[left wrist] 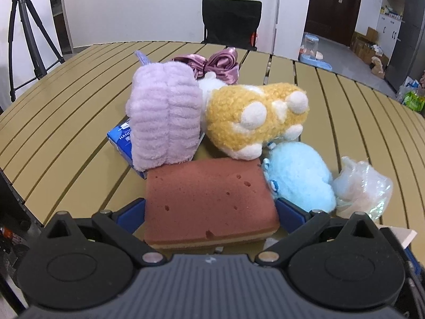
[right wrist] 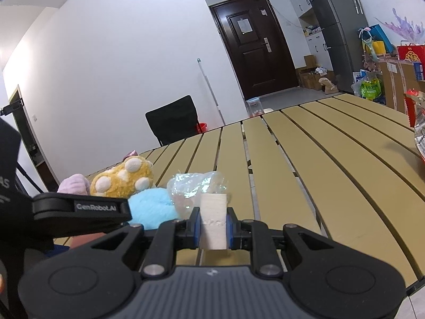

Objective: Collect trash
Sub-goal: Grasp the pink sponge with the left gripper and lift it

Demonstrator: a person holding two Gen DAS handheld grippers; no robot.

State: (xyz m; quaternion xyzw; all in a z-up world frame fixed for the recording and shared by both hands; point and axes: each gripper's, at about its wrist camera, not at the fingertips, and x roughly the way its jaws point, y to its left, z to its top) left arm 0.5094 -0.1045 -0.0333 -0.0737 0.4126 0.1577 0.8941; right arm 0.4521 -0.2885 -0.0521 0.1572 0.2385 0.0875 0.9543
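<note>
A brown-red sponge (left wrist: 209, 196) with a yellow underside lies on the slatted table (left wrist: 66, 122). My left gripper (left wrist: 209, 203) straddles it with the jaws wide. The blue pads (left wrist: 132, 211) sit against the sponge's two sides, and the sponge shows no dent. My right gripper (right wrist: 213, 226) is shut on a small white folded piece of paper (right wrist: 213, 220), held just above the table. A crumpled clear plastic wrapper (left wrist: 364, 188) (right wrist: 198, 186) lies right of the sponge, just ahead of the held paper.
Behind the sponge sit a purple plush pouch (left wrist: 164, 117), a yellow plush toy (left wrist: 255, 117), a light blue fluffy toy (left wrist: 297, 175), a blue tissue pack (left wrist: 120, 138) and a satin bow (left wrist: 212, 63). A snack bag (right wrist: 418, 133) lies far right. A black chair (left wrist: 231, 21) stands beyond the table.
</note>
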